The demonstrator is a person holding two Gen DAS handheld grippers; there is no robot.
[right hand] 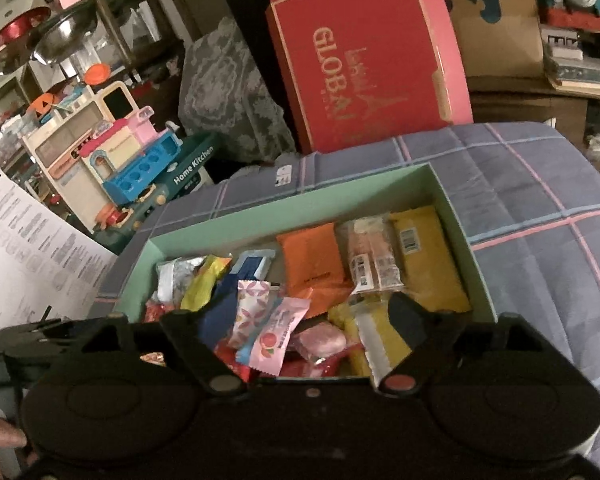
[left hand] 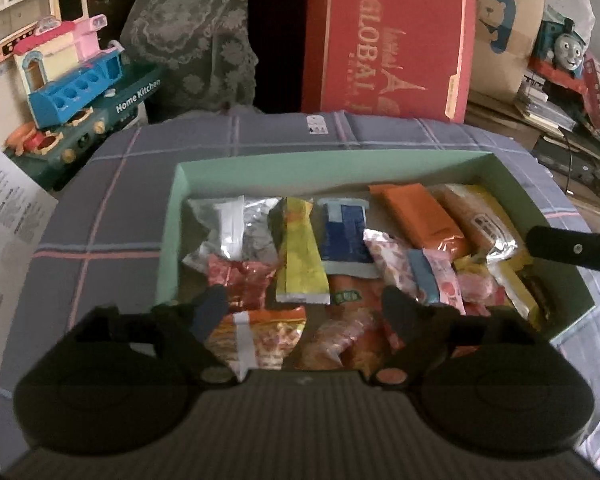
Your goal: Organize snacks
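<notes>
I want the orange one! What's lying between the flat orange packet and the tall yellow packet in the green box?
A blue packet lies between the orange packet and the yellow packet, clearest in the left wrist view.

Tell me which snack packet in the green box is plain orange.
The flat orange packet at the back of the green box, beside the clear-wrapped one; no other is solid orange.

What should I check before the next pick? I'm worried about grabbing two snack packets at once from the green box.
1. Left gripper open, nothing between the fingers: ok.
2. Right gripper open, nothing held: ok.
3. Green box flat on the checked cloth: ok.
4. Packets lying singly: not ok; the pink packet overlaps others.
5. Orange packet top unobstructed: ok.
6. Free floor space in the box: cannot tell.
</notes>
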